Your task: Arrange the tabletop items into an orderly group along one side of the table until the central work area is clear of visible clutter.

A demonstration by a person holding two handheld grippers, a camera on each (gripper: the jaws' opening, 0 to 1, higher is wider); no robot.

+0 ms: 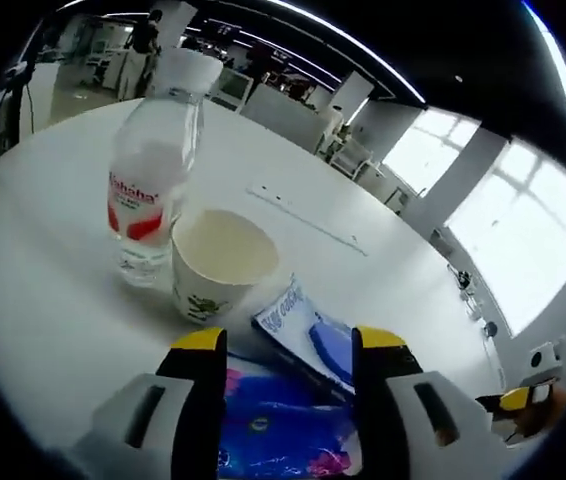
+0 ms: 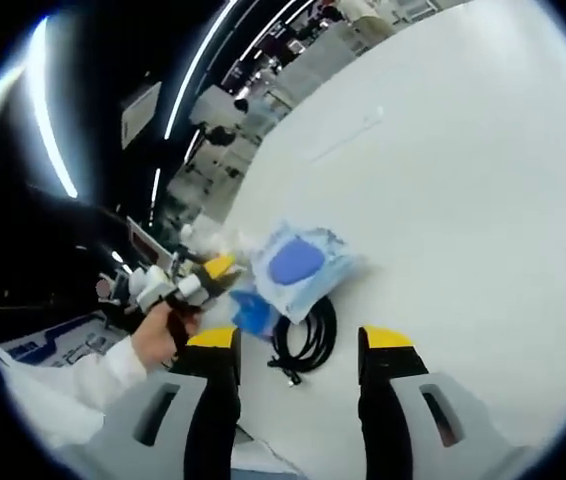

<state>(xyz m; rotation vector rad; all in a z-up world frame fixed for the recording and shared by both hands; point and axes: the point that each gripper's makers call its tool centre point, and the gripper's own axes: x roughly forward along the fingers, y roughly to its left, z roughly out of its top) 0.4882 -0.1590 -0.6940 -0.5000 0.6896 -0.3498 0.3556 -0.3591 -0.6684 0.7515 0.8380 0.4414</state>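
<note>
Nearest the lens in the left gripper view, a blue and pink packet (image 1: 283, 440) lies between the jaws of the left claw (image 1: 288, 345), which stand apart with nothing clamped. Just past the jaw tips a blue-and-white pouch (image 1: 303, 330) rests on the white desk (image 1: 43, 300), its corner touching or nearly touching a paper cup (image 1: 221, 262). A clear water bottle (image 1: 153, 180) with a red label stands upright just beside the cup, on its far side.

In the right gripper view, the right claw (image 2: 298, 340) is also apart and empty. Between and beyond its jaws lies a coiled black cable (image 2: 308, 335), with the pouch (image 2: 303, 265) overlapping its far edge. Further off, the left claw (image 2: 213, 268) is held in the person's hand (image 2: 153, 340) at the pile.

The step in hand appears to be gathering the loose flat pieces toward the bottle and cup, which already form a small group. Next, the left claw would need to close on the packet, or nudge it, while the right takes the cable by its coil.
</note>
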